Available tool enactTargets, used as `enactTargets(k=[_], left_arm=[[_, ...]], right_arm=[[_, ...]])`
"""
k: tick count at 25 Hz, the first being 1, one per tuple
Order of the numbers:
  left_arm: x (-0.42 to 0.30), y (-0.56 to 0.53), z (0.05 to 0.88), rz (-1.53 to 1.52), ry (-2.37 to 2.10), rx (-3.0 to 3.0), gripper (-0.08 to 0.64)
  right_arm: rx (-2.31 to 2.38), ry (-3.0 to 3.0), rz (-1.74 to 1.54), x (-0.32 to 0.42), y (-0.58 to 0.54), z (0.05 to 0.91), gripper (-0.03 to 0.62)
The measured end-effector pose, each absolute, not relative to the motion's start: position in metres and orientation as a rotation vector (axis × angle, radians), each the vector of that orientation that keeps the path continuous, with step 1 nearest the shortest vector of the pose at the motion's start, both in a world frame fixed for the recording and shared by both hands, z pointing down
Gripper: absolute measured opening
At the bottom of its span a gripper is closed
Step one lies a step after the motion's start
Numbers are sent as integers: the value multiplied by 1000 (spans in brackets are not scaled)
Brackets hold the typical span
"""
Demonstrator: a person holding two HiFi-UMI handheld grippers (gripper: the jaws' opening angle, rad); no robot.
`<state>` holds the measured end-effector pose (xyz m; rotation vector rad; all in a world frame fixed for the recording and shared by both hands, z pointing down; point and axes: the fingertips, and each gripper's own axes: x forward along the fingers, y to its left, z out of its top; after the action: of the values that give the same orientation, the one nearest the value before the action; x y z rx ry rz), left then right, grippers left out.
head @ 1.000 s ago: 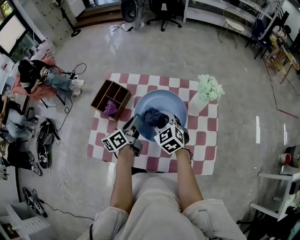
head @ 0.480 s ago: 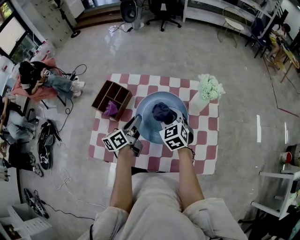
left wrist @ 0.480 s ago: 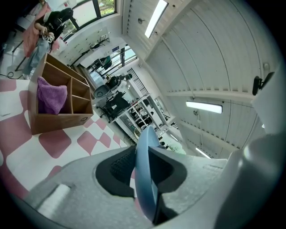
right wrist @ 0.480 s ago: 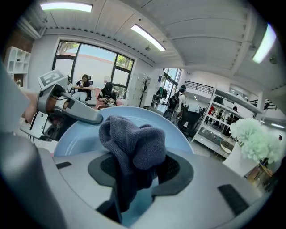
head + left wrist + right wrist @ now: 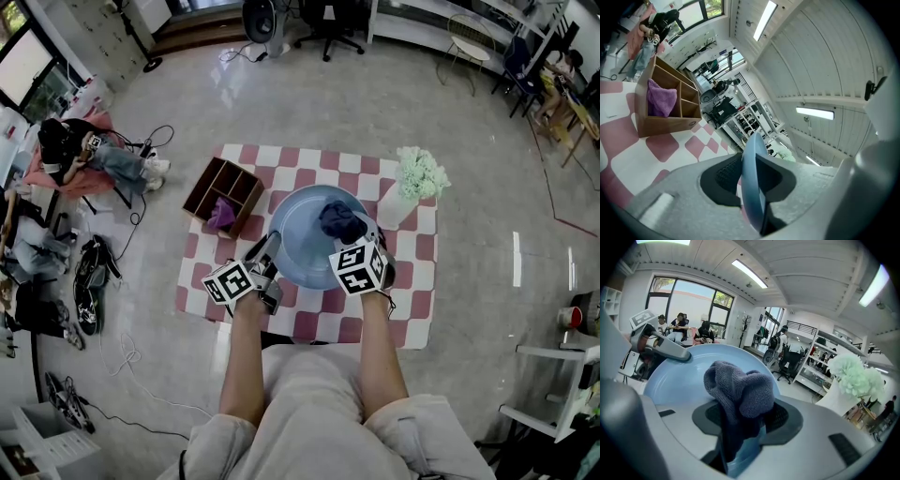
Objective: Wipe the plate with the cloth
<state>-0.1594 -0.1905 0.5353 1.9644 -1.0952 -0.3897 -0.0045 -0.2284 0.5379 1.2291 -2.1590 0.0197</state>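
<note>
One cloth (image 5: pixel 339 221) shifted right, clamped in right hand-held gripper (image 5: pixel 740 425), left (image 5: pixel 752 187) grips one plate (image 5: pixel 298 232)

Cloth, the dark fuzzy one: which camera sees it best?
The right gripper view. The cloth fills the middle, bunched in the right tool over the blue plate, its knit showing. The head view shows only a small dark lump on the plate. The left gripper view shows the plate's rim, no cloth.
</note>
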Motion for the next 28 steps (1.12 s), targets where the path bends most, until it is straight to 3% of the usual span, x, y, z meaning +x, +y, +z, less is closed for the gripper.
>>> enactTargets(k=[11, 28], left_arm=[[-165, -160, 559, -348, -1112, 1902, 63], [-221, -120, 623, -341, -1240, 1573, 63]], right_arm=[[1222, -2111, 86, 12, -227, 563, 184], [1054, -2140, 48, -64, -230, 588, 184]])
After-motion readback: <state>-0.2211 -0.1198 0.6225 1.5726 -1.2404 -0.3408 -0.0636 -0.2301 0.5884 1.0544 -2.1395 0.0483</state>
